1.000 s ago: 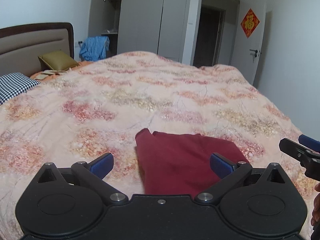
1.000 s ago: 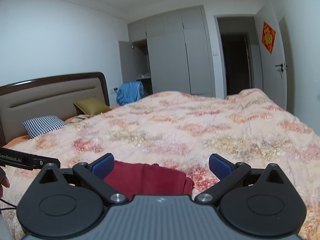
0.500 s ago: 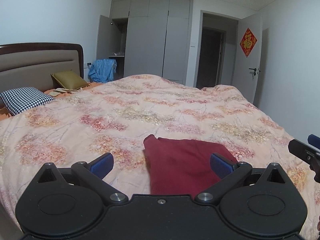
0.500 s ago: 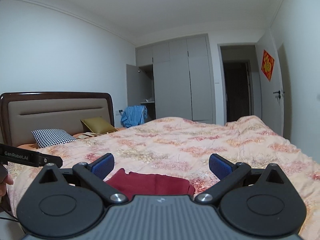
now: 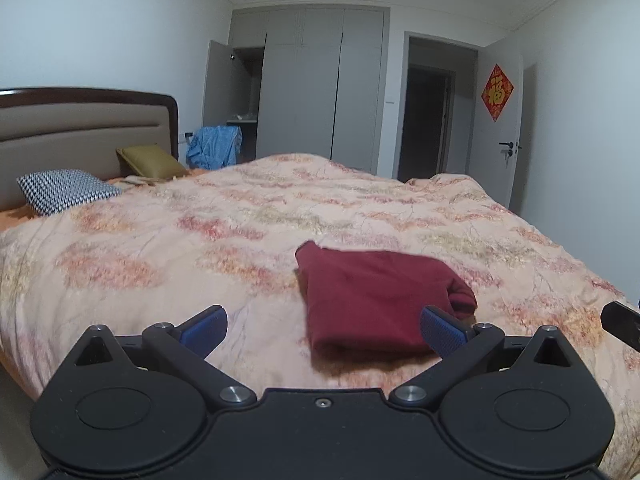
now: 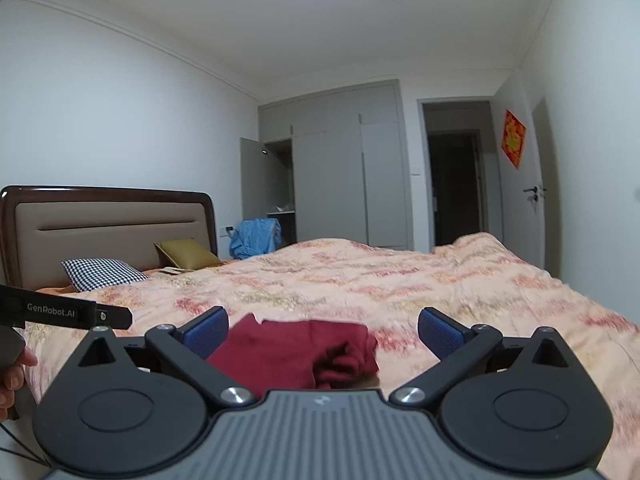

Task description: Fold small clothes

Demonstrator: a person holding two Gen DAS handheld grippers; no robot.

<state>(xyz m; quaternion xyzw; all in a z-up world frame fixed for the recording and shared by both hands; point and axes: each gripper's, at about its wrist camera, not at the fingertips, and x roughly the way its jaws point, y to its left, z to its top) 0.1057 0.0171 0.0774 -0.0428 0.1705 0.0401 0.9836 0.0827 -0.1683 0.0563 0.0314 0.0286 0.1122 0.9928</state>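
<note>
A dark red garment point(image 5: 372, 300) lies folded into a compact rectangle on the floral bedspread point(image 5: 248, 232), near the bed's front edge. In the right wrist view the same red garment point(image 6: 296, 348) shows a bunched end on its right side. My left gripper point(image 5: 322, 326) is open, held back from the cloth with nothing between its blue pads point(image 5: 204, 328). My right gripper point(image 6: 320, 330) is open too, raised and pulled back, its fingers empty. The tip of the right gripper point(image 5: 620, 322) shows at the right edge of the left wrist view.
A checked pillow point(image 5: 66, 190) and an olive cushion point(image 5: 150, 160) lie by the headboard point(image 5: 80, 128). A blue garment point(image 5: 216, 146) hangs beside the grey wardrobe point(image 5: 320, 88). An open doorway point(image 5: 428, 120) is at the back right. A hand point(image 6: 14, 376) holds the left gripper.
Both grippers have drawn back and tilted up from the bed, so the folded red garment sits farther off and more of the room shows. Both stayed open.
</note>
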